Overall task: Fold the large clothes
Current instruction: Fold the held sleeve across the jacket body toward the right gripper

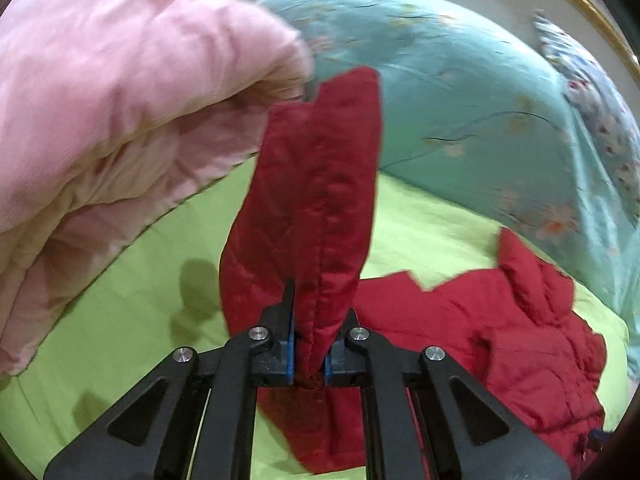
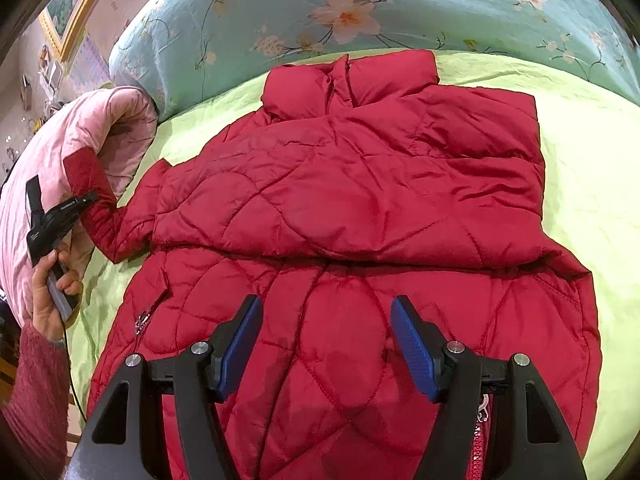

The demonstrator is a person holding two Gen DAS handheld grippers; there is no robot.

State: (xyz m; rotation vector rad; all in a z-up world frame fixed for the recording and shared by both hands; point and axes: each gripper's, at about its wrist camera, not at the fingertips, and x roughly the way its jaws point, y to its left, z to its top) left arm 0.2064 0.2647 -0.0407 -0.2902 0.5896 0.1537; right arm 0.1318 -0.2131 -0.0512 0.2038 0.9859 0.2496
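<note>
A red quilted jacket (image 2: 344, 208) lies on the lime green bed sheet (image 2: 580, 184), collar toward the far side, one sleeve folded across the chest. My left gripper (image 1: 310, 356) is shut on the other red sleeve (image 1: 312, 200) and holds it lifted off the sheet; the jacket body (image 1: 520, 340) lies to its right. The left gripper also shows at the left of the right wrist view (image 2: 52, 220), with the sleeve (image 2: 92, 196) in it. My right gripper (image 2: 326, 344) is open and empty just above the jacket's lower front, near the zip (image 2: 478, 440).
A pink quilted blanket (image 1: 120, 120) is piled on the left, close to the lifted sleeve. A teal floral duvet (image 2: 360, 12) runs along the far side of the bed. A gold picture frame (image 2: 68, 12) hangs on the wall beyond.
</note>
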